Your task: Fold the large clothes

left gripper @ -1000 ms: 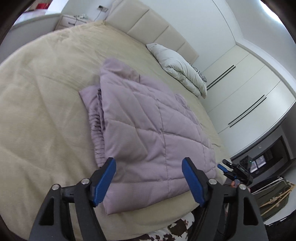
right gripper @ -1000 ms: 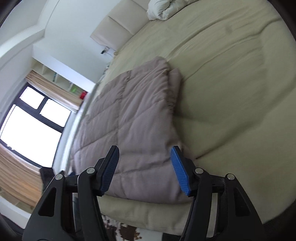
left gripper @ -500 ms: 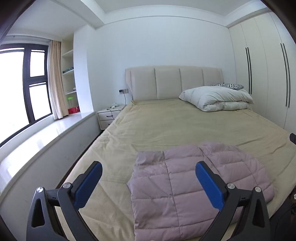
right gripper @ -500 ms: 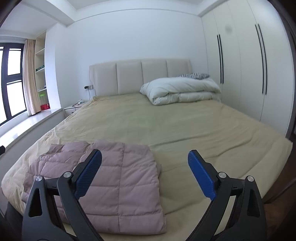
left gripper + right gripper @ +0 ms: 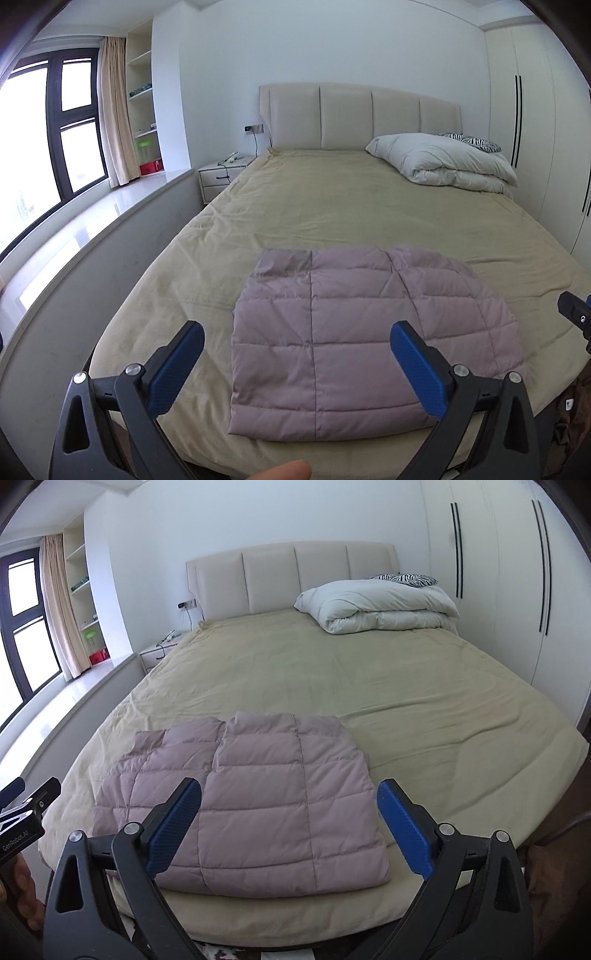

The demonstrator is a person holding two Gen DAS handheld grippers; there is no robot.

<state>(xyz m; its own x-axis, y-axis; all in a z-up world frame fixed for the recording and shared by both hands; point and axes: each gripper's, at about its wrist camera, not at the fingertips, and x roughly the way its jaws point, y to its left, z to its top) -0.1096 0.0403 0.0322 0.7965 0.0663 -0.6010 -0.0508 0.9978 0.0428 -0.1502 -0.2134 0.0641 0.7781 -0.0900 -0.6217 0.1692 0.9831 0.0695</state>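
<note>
A mauve quilted jacket point(image 5: 351, 295) lies folded into a flat rectangle near the foot edge of the beige bed point(image 5: 332, 199). My left gripper point(image 5: 296, 326) hovers above and in front of it, jaws wide open with nothing between the blue pads. From the right wrist view the same jacket point(image 5: 251, 760) lies left of centre, and my right gripper point(image 5: 289, 784) also stands open and empty, clear of the cloth. Each gripper shows at the edge of the other's view: the right gripper point(image 5: 576, 314) and the left gripper point(image 5: 29, 797).
A folded white duvet point(image 5: 443, 162) and a zebra pillow point(image 5: 469, 139) lie at the padded headboard point(image 5: 347, 114). A nightstand point(image 5: 221, 177) and a window ledge point(image 5: 92, 221) run along the left. Wardrobe doors point(image 5: 498, 572) stand on the right. A fingertip point(image 5: 288, 472) shows at the bottom.
Both grippers have lifted up and back from close over the jacket and levelled off to face the headboard. Their jaws have widened. The jacket lies still.
</note>
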